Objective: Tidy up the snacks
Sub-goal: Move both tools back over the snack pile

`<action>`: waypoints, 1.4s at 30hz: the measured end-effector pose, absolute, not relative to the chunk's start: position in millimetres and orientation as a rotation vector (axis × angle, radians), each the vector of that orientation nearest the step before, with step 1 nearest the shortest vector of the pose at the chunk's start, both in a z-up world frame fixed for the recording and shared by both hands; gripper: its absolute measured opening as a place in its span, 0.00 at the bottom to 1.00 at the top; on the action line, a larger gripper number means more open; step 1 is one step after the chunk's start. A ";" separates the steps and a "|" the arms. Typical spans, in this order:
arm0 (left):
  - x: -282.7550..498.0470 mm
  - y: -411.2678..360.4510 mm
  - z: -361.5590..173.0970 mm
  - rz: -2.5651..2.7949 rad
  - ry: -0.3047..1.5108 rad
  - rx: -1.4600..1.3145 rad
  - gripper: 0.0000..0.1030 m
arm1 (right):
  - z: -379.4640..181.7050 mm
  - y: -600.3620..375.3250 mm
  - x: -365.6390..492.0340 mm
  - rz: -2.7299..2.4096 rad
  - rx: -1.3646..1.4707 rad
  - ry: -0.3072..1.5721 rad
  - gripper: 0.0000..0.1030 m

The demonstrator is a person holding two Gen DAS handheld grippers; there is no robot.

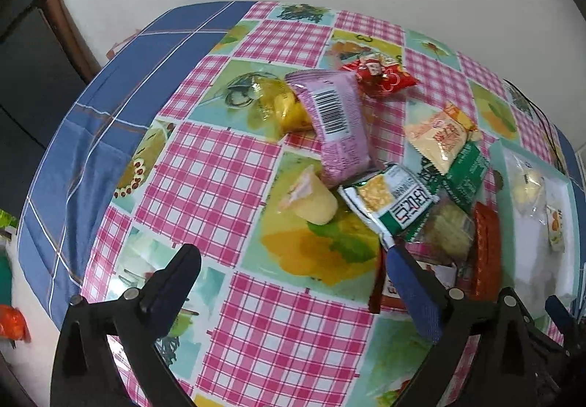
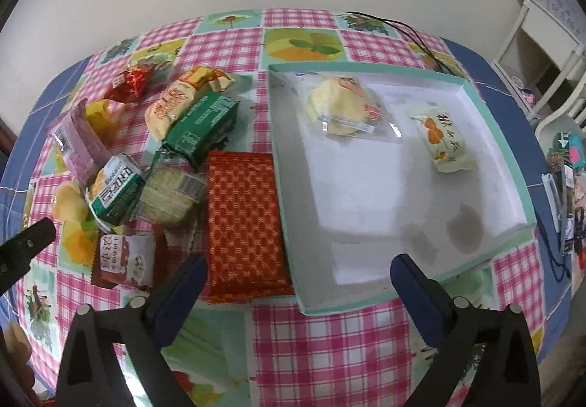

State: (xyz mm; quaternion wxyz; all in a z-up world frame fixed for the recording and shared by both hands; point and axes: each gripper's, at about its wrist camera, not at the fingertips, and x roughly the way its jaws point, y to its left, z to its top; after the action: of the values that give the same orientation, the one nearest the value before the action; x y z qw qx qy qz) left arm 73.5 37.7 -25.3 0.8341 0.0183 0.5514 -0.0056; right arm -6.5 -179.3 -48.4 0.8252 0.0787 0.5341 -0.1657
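A pile of snack packets lies on the checked tablecloth: a pink packet, a red packet, a green and white packet, a yellow jelly cup and a large orange-red packet. A shallow white box with a teal rim holds a clear-wrapped yellow cake and a small pale packet. My left gripper is open and empty above the cloth, near the jelly cup. My right gripper is open and empty over the box's near left corner.
The table has a blue cloth under the checked one and stands against a white wall. A black cable runs behind the box. White furniture stands to the right. The left gripper's finger shows at the right wrist view's left edge.
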 end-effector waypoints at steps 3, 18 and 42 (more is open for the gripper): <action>77.1 42.9 -31.8 0.006 1.187 0.030 0.98 | -51.4 -172.6 -2.3 -0.329 0.173 1.141 0.99; 94.5 70.9 -41.4 0.049 1.234 -0.048 0.98 | -60.2 -140.9 15.0 -0.263 0.210 1.154 0.99; 111.6 98.4 -50.5 0.081 1.257 -0.053 0.98 | -74.1 -77.7 39.6 -0.141 0.161 1.186 0.99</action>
State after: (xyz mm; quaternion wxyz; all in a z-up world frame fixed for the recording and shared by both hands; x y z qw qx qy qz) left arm 111.6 98.4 -50.5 0.8079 -0.0246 0.5876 0.0381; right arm 39.6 -77.7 -74.1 0.8238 0.0759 0.5579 -0.0662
